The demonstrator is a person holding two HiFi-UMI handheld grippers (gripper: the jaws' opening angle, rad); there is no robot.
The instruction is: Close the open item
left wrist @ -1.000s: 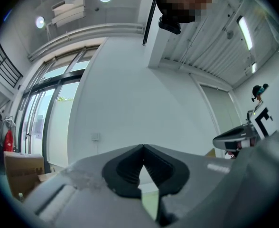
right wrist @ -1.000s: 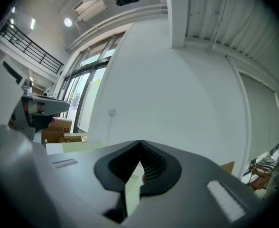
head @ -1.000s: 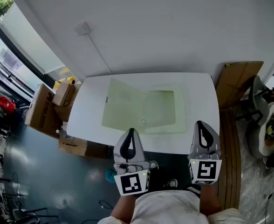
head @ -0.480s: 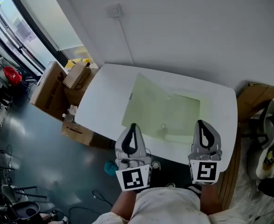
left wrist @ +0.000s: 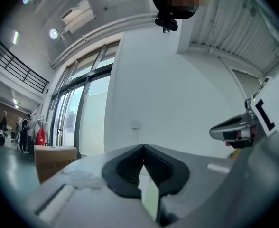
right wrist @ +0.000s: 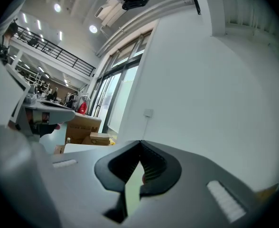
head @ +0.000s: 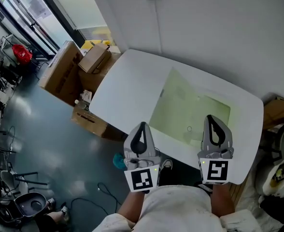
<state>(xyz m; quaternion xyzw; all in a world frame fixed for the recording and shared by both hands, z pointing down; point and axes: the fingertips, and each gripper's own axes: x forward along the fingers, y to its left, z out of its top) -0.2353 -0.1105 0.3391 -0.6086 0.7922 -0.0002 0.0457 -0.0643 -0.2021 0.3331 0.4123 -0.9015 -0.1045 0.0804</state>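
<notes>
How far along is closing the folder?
Done: nothing; the pale green folder lies spread open on the white table. In hand: nothing; left tongs and right tongs are both shut and empty, at the table's near edge. Left: the whole close, folding one flap over the other.

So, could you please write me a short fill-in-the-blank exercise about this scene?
1. The pale green folder lies ____ on the white table.
2. The fingers of the left gripper and the right gripper are ____, with nothing between them.
3. The cardboard boxes stand on the ____ beside the table.

Missing words: open; shut; floor
</notes>
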